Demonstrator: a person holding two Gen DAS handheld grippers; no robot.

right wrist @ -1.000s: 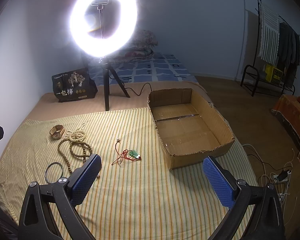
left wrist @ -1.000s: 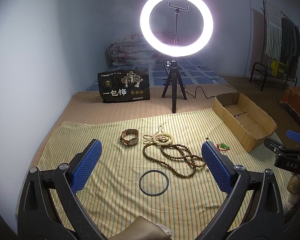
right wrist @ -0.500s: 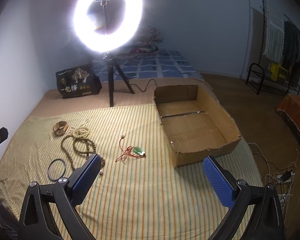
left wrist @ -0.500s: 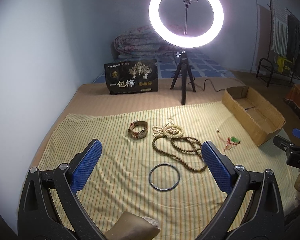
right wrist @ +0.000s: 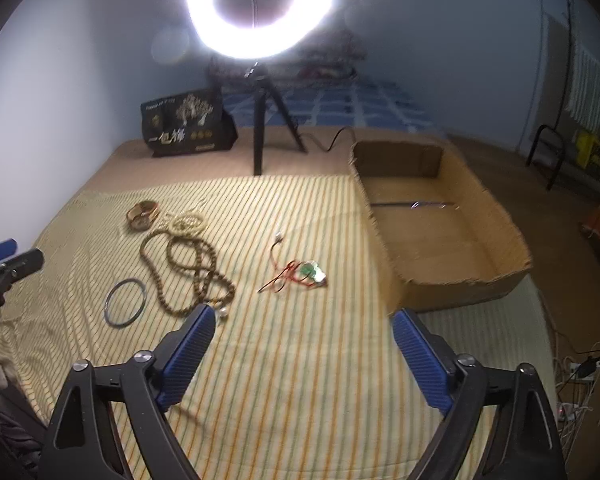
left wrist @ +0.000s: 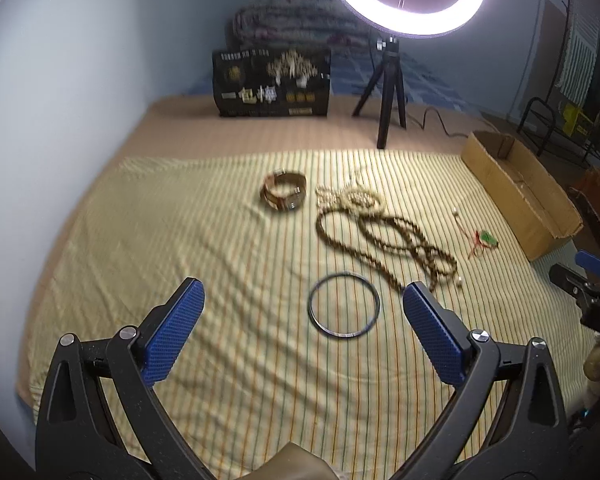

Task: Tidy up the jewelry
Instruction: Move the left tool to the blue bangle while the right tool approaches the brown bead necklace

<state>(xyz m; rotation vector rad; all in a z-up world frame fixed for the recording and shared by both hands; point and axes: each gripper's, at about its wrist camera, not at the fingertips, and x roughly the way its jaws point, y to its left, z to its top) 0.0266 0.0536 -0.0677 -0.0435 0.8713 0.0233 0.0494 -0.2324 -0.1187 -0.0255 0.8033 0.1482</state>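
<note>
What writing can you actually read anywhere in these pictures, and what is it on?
"包梅": large pale characters on the black bag standing behind the striped cloth; motion blur hides any character before them.
"DAS": on the right hand-held gripper, at the edge of the left wrist view; the lettering is cut off there.
The bag's small top line and gold emblems: too blurred to read.

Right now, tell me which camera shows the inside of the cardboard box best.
The right wrist view: the cardboard box faces it with its bare floor and far wall open to see. The left wrist view catches the box at the right edge, side-on, mostly its outer wall.
</note>
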